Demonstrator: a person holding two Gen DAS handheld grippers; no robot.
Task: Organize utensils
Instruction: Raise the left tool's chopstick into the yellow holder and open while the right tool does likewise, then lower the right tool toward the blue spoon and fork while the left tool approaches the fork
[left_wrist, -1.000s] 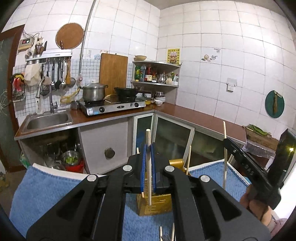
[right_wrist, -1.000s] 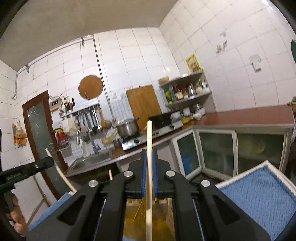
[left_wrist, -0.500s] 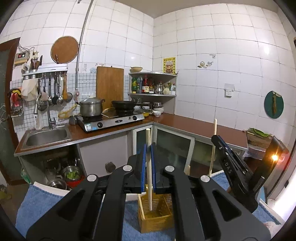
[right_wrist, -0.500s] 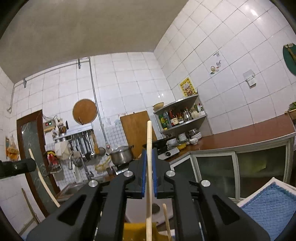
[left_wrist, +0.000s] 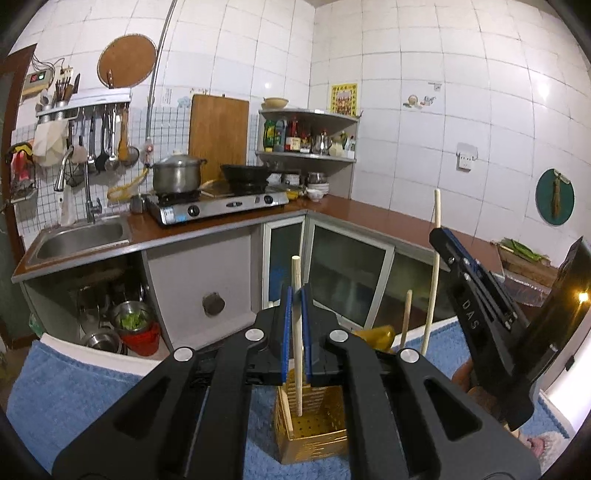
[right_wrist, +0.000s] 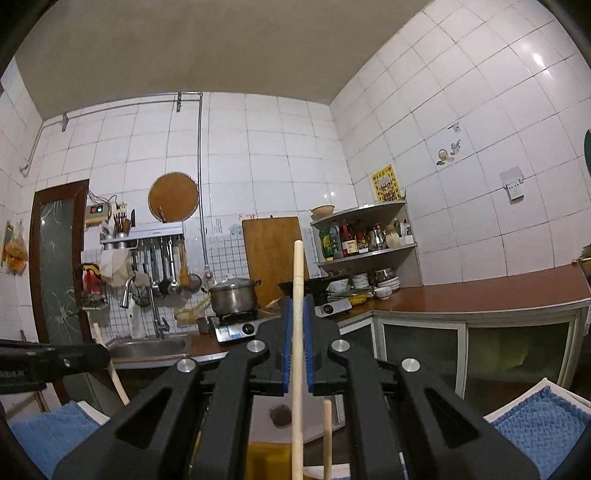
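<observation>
While each clamps a light, stiff, pale wooden chopstick mid-shaft, the left gripper (left_wrist: 295, 332) holds its stick (left_wrist: 296, 332) with the tip inside the yellow perforated holder (left_wrist: 314, 428); the right gripper (right_wrist: 297, 343) holds its stick (right_wrist: 297, 332) just above it.

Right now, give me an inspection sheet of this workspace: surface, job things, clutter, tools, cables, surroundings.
Surface: blue towel over a white-edged top.
Job's things: yellow holder stands on the towel; one chopstick already stands in it.
Clutter: nothing seen on the towel.
Tools: left tool shut on a chopstick, its lower end inside the holder; right tool shut on a chopstick, upright, above the holder.
Cables: wires by the wall switch box only.
Surroundings: tiled kitchen; sink, stove with pot, corner shelf of bottles.
</observation>
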